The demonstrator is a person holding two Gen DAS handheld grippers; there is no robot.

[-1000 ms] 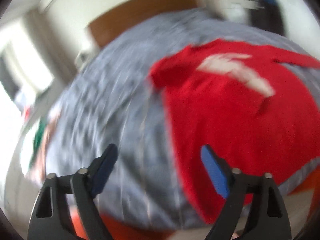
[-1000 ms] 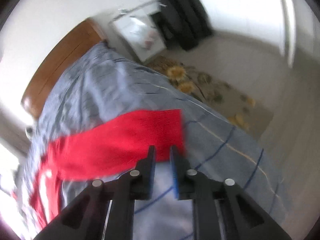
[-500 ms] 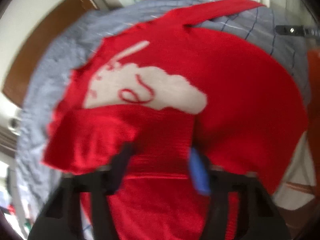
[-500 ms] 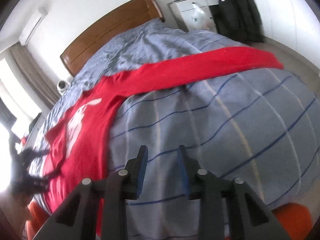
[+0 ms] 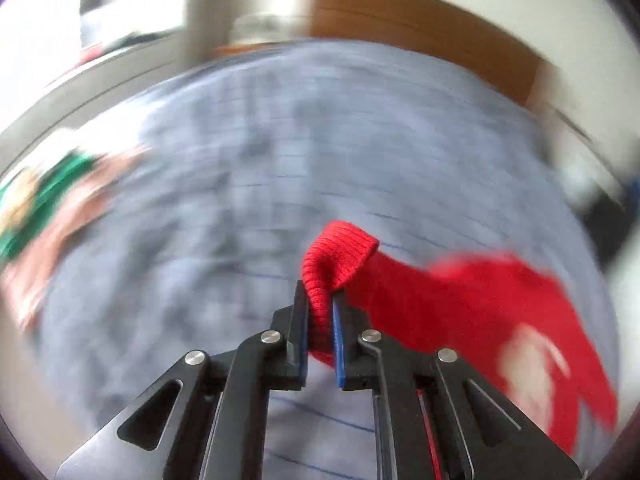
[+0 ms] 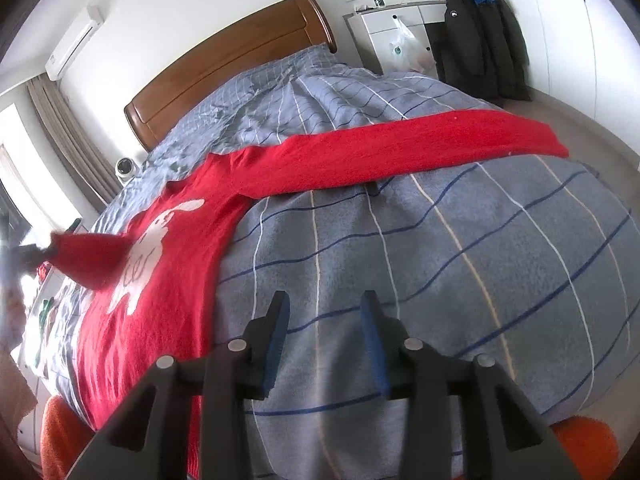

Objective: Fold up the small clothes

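A red knit sweater (image 6: 168, 272) with a white figure on its chest lies face up on the grey checked duvet (image 6: 440, 280). Its right sleeve (image 6: 400, 152) lies stretched out flat across the bed. My left gripper (image 5: 320, 292) is closing, and its pads pinch the ribbed cuff of the left sleeve (image 5: 340, 252), which is lifted off the bed. In the right wrist view that lifted sleeve (image 6: 88, 256) stretches to the far left. My right gripper (image 6: 326, 300) hovers over bare duvet below the right sleeve, its jaws opening with nothing between them.
A wooden headboard (image 6: 224, 68) closes off the far end of the bed. A white dresser (image 6: 392, 28) and a dark coat (image 6: 480, 40) stand at the back right. Green and patterned clothes (image 5: 36, 200) lie at the bed's left edge. An orange cushion (image 6: 60, 432) shows below the near edge.
My left gripper went from open over the sweater to shut on the left cuff and swung it out to the side. My right gripper drew back from the right sleeve's end and widened.
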